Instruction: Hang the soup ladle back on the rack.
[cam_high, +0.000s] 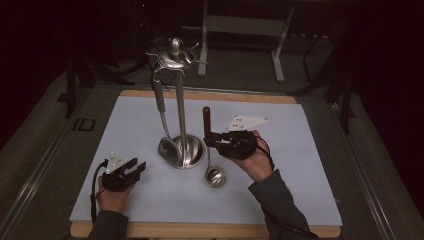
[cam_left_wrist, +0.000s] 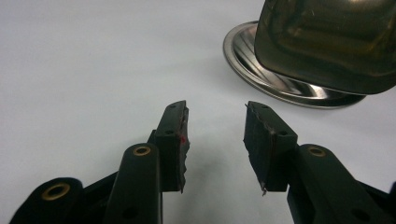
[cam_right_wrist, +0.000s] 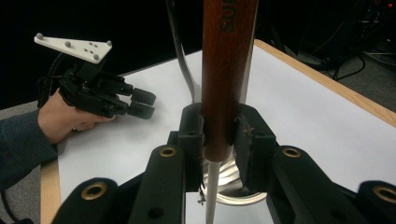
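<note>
High view: at the near left of the white table (cam_high: 300, 200), the left gripper (cam_high: 131, 170) rests with its jaws parted and nothing between them. To its right rises the steel utensil stand (cam_high: 181, 120), one spoon (cam_high: 162, 115) hanging from its top hooks. Right again, the right gripper (cam_high: 212, 140) clamps the wooden handle of a ladle (cam_high: 209, 150) held upright — long axis vertical, bowl low above the table, handle end up. The right hand is the nearer to the hooks, which lie up and to the ladle's far left.
</note>
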